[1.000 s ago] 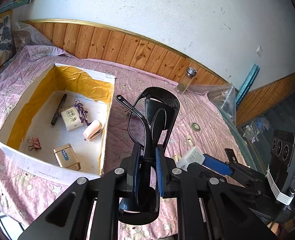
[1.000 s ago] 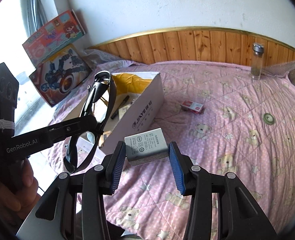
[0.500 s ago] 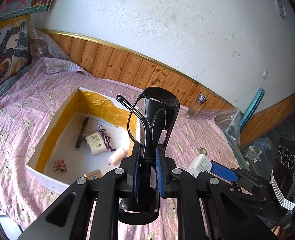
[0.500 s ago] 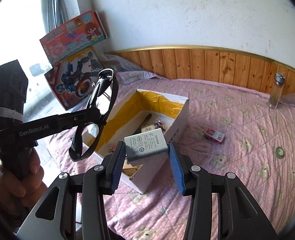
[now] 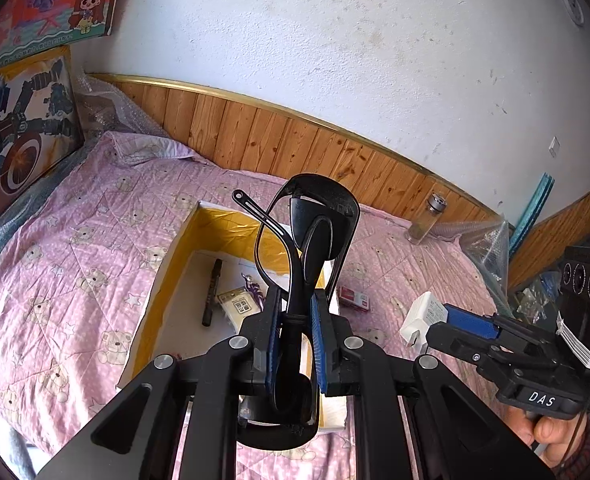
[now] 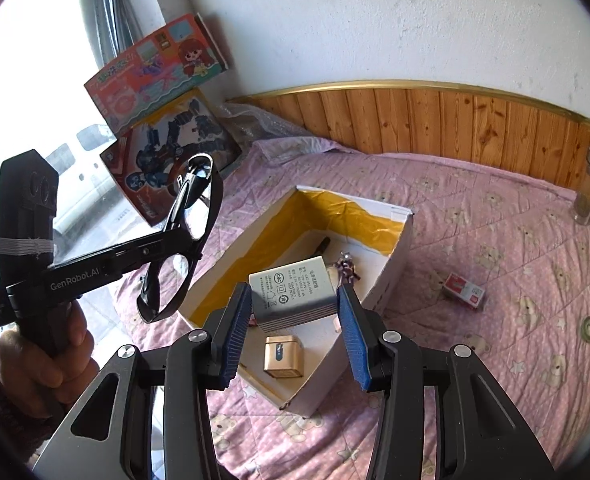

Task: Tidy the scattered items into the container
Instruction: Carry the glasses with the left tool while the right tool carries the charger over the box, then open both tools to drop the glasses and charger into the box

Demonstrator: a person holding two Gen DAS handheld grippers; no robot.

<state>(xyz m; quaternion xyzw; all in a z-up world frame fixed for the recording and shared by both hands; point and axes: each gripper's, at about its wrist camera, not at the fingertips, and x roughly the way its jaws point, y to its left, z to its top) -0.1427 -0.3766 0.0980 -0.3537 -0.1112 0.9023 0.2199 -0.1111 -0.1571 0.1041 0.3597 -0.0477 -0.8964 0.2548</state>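
Now carried from beside the box (image 6: 395, 240) to above its opening, both loads, with the view lifted and the box slid in under the tools. Clamped tight in the left tool (image 5: 297, 340): black glasses (image 5: 307, 232), gripped by folded arms and frame so the lenses stand up ahead of the pads, directly over the box interior. Gripped across its narrow sides in the right tool (image 6: 295, 320): a grey charger (image 6: 291, 292), label up, hanging over the near end of the box, likely poised for release. Below and ahead of the tools, inside the yellow-lined box: a black marker (image 5: 211, 296), a small white packet (image 5: 239, 306), a purple trinket (image 6: 347, 268), a gold case (image 6: 283, 356). Right of the box on the pink bed cover (image 6: 495, 240): a small red packet (image 6: 464, 291) and a round disc (image 6: 589, 329), not yet collected. Farther off, by the wooden panelling, an upright glass bottle (image 6: 589, 186).
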